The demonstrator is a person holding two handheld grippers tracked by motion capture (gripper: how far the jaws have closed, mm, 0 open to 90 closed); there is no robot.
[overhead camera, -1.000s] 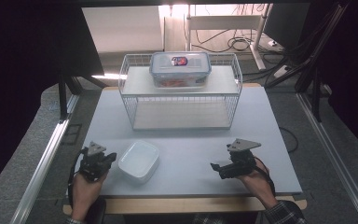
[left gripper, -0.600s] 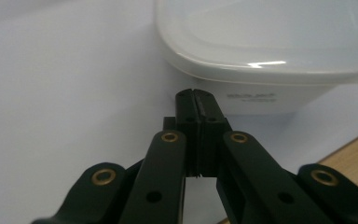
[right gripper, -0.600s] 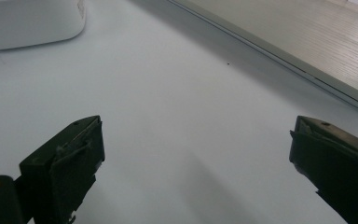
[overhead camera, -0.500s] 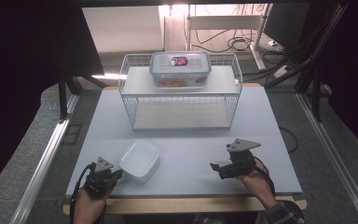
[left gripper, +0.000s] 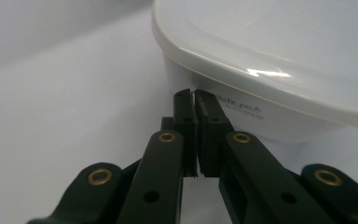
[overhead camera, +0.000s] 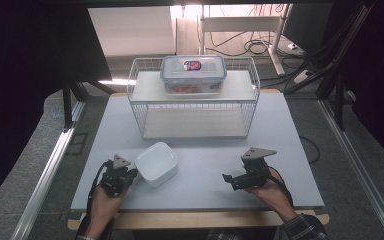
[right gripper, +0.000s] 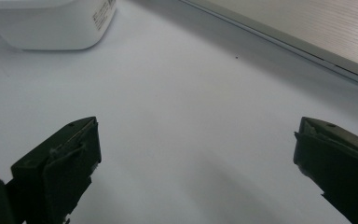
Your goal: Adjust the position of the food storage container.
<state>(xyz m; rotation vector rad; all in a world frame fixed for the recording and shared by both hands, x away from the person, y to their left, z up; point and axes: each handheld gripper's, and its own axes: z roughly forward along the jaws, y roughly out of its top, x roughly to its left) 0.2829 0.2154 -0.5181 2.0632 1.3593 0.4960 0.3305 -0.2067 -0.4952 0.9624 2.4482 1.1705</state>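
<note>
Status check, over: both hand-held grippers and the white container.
Left hand-held gripper shut, tips at the white container wall, nothing gripped. Right hand-held gripper open, empty, resting on table. Nothing in the way.

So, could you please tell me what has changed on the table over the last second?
The left claw, jaws shut and empty, slid down toward the table's near edge and now sits with its tips at the side of the white lidded plastic container. That container, the open right claw and the clear lidded box on the wire rack stayed put.
</note>
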